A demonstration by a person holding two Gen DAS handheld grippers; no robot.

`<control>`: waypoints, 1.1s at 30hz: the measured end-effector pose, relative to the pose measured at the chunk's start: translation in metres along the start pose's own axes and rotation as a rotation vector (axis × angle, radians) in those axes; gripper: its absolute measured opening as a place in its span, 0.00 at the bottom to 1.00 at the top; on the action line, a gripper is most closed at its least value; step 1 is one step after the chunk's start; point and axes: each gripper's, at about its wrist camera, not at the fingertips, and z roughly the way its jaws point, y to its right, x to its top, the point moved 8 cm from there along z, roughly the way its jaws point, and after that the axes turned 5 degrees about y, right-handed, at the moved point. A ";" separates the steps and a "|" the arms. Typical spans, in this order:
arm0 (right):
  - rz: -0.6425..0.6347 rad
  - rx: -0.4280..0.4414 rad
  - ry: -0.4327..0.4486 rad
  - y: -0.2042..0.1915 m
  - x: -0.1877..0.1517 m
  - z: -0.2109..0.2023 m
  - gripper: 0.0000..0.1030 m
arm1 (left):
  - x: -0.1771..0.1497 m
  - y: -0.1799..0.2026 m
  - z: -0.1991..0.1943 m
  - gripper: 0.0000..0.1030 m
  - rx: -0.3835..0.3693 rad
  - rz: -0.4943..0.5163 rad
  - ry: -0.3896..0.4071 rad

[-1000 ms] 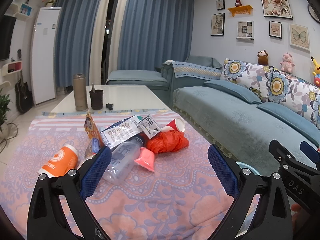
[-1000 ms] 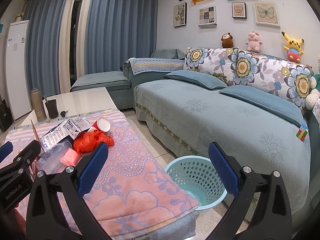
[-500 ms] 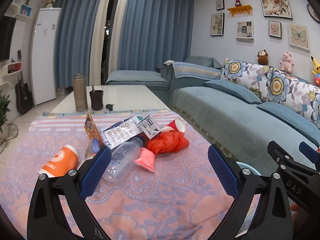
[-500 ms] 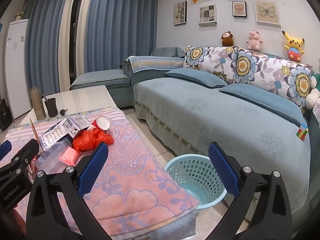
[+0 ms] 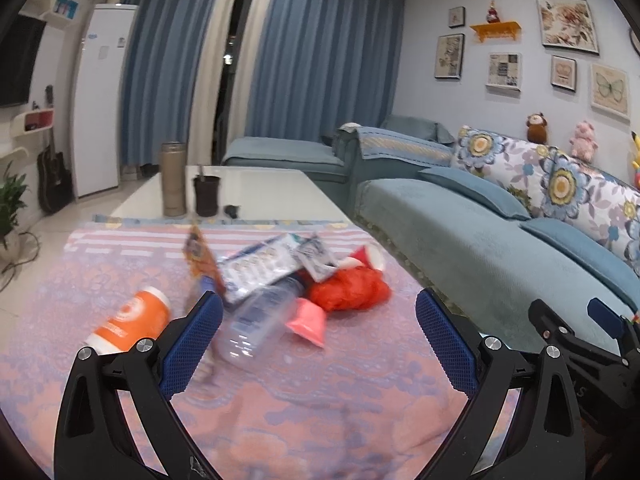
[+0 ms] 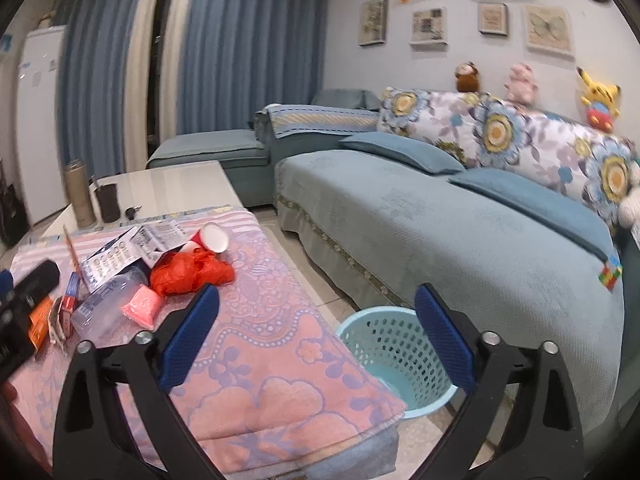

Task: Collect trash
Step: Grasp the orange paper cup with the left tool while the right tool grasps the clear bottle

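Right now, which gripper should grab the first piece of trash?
Left, likely. The left gripper is open and faces the pile, the clear plastic bottle lying between its fingers' line. The right gripper, also open, points past the table edge toward the teal basket.

Bare cloth [image 5: 320, 400] lies open before the trash pile [image 5: 280, 280]; the basket [image 6: 394, 360] stands unobstructed beside the table edge.

low table [image 5: 248, 196] under pink floral cloth [image 5: 320, 392]. ahead of the left gripper [image 5: 316, 344] on it: orange cup [image 5: 128, 320], clear bottle [image 5: 260, 320], red bag [image 5: 348, 292], pink cup [image 5: 308, 322], wrappers [image 5: 256, 268].
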 end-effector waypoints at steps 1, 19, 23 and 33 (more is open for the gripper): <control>-0.019 0.017 0.004 -0.006 0.002 0.000 0.79 | 0.003 -0.006 0.001 0.91 0.010 -0.004 0.002; -0.085 0.446 -0.172 -0.170 0.006 0.067 0.39 | -0.040 -0.209 0.058 0.90 0.146 -0.108 -0.275; -0.140 0.499 -0.209 -0.205 -0.005 0.070 0.39 | -0.054 -0.218 0.077 0.90 0.057 -0.162 -0.349; -0.088 0.545 -0.446 -0.254 -0.040 0.099 0.57 | -0.088 -0.216 0.106 0.84 -0.008 -0.210 -0.452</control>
